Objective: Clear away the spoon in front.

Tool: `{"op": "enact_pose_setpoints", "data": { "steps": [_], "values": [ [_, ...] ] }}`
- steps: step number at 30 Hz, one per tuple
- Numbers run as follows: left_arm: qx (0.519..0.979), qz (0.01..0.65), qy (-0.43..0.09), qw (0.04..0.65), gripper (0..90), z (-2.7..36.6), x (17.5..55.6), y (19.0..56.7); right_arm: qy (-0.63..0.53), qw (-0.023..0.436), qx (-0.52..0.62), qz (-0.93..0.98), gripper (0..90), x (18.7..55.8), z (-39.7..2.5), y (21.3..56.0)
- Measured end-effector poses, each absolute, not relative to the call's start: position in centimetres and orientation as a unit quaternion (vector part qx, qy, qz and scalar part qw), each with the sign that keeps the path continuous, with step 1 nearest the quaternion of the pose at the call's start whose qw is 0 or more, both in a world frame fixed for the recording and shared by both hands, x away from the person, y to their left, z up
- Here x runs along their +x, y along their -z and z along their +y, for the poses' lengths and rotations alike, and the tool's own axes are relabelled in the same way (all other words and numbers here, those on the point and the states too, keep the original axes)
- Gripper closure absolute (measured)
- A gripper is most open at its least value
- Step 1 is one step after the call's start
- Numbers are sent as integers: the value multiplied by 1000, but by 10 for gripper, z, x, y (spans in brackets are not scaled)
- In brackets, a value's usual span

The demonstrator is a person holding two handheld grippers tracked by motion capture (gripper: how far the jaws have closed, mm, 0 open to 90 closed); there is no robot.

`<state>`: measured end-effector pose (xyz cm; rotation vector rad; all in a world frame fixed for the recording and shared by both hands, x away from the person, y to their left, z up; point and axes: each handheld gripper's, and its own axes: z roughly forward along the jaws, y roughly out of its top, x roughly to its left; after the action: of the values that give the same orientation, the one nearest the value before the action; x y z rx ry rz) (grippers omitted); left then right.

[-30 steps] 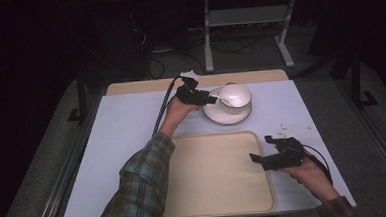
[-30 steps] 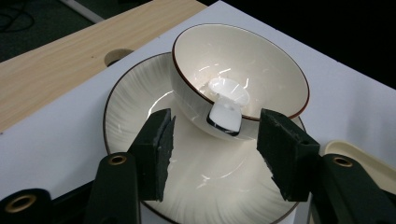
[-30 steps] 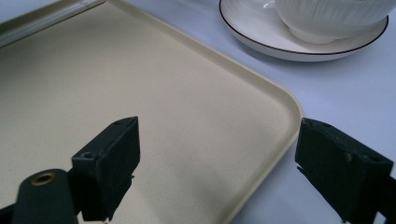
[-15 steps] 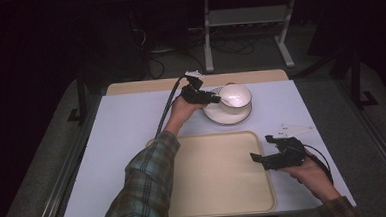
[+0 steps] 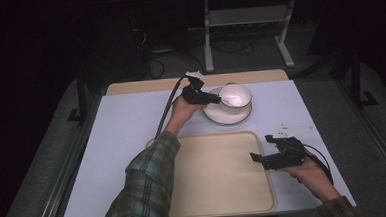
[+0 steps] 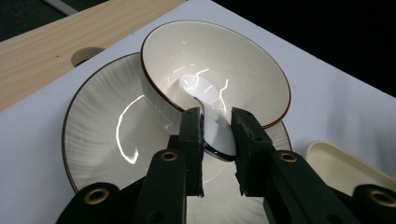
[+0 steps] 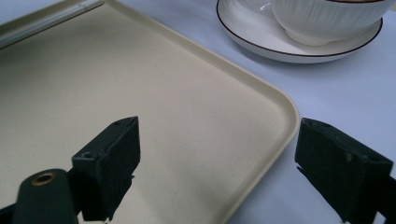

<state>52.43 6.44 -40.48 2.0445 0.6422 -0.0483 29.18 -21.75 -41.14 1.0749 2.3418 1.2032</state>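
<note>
1. The left tongs (image 6: 215,133) were clenched on the handle of a white spoon (image 6: 210,112), whose bowl end lay inside the bowl (image 6: 219,60).
2. The bowl stood on a plate (image 6: 107,135) at the far side of the bench (image 5: 127,127), beyond the tray (image 5: 224,177). The spoon had not been lifted clear; its tip appeared to rest on the bowl's inner wall.
3. The right tongs (image 7: 219,172) were released, jaws wide apart, hovering over the near right corner of the tray (image 7: 140,107) and holding nothing.
4. Judged progress: early. The grasp on the spoon was made; carrying it out of the bowl remained, as did any placing on the bare tray.
5. Not made out: the end of the spoon handle, hidden between the jaws; the top of the bowl, cut off in the right gripper view; the small pale item on the bench beside the right hand (image 5: 304,170).
</note>
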Motion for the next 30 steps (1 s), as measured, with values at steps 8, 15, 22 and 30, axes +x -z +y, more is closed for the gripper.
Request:
{"op": "enact_pose_setpoints", "data": {
  "steps": [8,15,22,30],
  "values": [
    [840,251,21,481,755,63,522,401,-418,149,374,815,134,292,-218,411],
    [836,257,20,484,758,65,522,399,-418,150,373,815,134,292,-218,411],
    [834,256,32,488,757,65,523,401,-418,150,373,815,135,292,-218,410],
    [843,243,32,480,764,63,520,401,-415,152,370,817,137,292,-218,411]
  ]
}}
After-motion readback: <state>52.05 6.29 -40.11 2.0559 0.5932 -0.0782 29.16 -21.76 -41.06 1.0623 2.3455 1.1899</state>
